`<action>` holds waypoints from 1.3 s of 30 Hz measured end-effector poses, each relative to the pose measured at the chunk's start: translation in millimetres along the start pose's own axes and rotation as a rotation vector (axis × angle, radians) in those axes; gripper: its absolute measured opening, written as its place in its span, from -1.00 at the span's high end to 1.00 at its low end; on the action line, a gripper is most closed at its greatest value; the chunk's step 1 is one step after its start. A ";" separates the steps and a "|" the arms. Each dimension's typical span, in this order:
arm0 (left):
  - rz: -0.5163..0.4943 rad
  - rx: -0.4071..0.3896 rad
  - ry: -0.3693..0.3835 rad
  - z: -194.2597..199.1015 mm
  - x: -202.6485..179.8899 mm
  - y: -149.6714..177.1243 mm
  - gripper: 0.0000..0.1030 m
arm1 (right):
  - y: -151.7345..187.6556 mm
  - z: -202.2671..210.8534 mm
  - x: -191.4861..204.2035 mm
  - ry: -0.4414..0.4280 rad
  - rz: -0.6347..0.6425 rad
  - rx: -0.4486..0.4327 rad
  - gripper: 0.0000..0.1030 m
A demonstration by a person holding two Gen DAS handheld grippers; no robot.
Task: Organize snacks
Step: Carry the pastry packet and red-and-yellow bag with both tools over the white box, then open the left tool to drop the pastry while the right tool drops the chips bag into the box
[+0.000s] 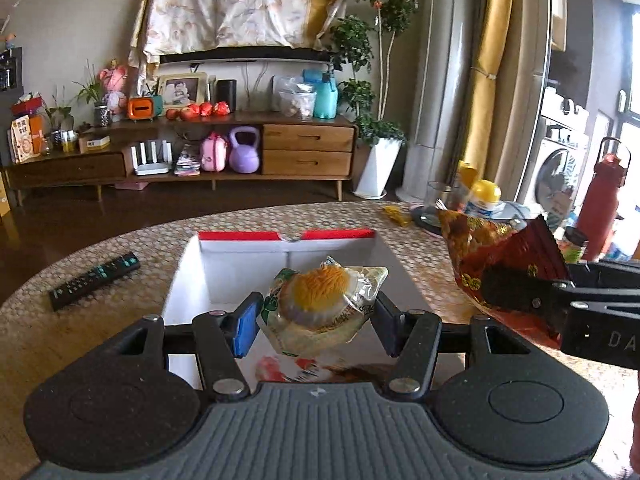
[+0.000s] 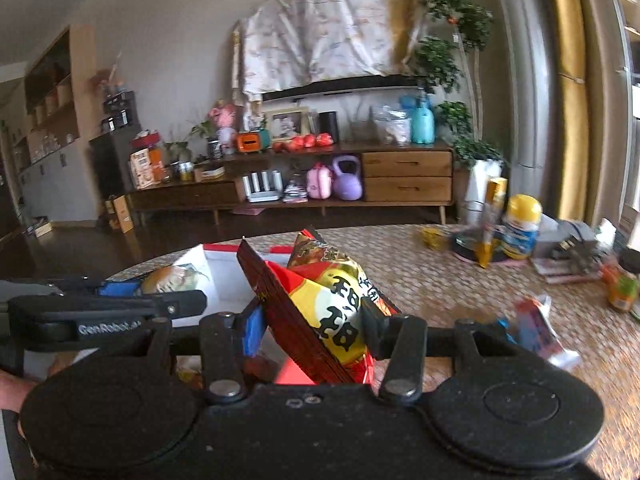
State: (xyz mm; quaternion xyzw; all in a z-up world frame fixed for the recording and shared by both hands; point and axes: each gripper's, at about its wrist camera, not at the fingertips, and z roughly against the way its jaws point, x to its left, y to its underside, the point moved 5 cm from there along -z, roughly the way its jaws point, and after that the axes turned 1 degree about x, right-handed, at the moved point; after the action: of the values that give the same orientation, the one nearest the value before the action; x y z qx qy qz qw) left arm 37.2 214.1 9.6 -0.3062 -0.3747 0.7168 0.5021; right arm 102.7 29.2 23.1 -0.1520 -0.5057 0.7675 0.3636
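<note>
My left gripper (image 1: 316,320) is shut on a clear-wrapped pastry packet (image 1: 324,304) with an orange top, held above the white box with a red rim (image 1: 188,280). Another snack packet (image 1: 288,368) lies in the box below it. My right gripper (image 2: 316,328) is shut on a red and yellow snack bag (image 2: 340,320), held just right of the box; the bag also shows at the right of the left wrist view (image 1: 496,256). The left gripper and its pastry show at the left of the right wrist view (image 2: 172,278).
A black remote (image 1: 94,274) lies left of the box on the woven table. A red and blue snack packet (image 2: 536,328) lies on the table at right. A yellow-capped bottle (image 2: 520,226), glass, red flask (image 1: 604,208) and clutter stand at the far right.
</note>
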 end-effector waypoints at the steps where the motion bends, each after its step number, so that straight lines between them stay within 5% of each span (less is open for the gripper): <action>1: -0.002 0.003 -0.007 -2.7 2.9 -1.0 -0.12 | -3.6 -4.8 3.9 -0.012 0.004 0.005 0.09; 13: -0.015 0.102 -0.054 -57.8 33.3 -10.9 -0.12 | -34.4 -74.0 42.1 -0.088 0.073 0.095 0.09; 25: -0.002 0.238 -0.069 -99.6 47.0 -1.2 -0.12 | -19.9 -136.7 33.2 -0.101 0.026 0.303 0.09; 31: 0.010 0.259 -0.082 -101.4 48.7 -0.8 -0.17 | -8.6 -134.5 33.9 -0.091 0.034 0.313 0.03; 35: 0.016 0.261 -0.092 -101.1 47.3 1.6 -0.23 | -12.2 -121.8 35.8 -0.092 0.048 0.267 -0.23; 39: 0.015 0.240 -0.102 -94.2 44.6 1.7 -0.52 | -18.0 -107.4 32.5 -0.087 0.052 0.232 -0.22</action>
State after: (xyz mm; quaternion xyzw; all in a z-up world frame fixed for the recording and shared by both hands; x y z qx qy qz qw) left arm 99.4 277.8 -44.7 -0.2096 -0.3090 0.7749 0.5100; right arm 152.1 127.9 -4.1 -0.0884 -0.4246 0.8358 0.3366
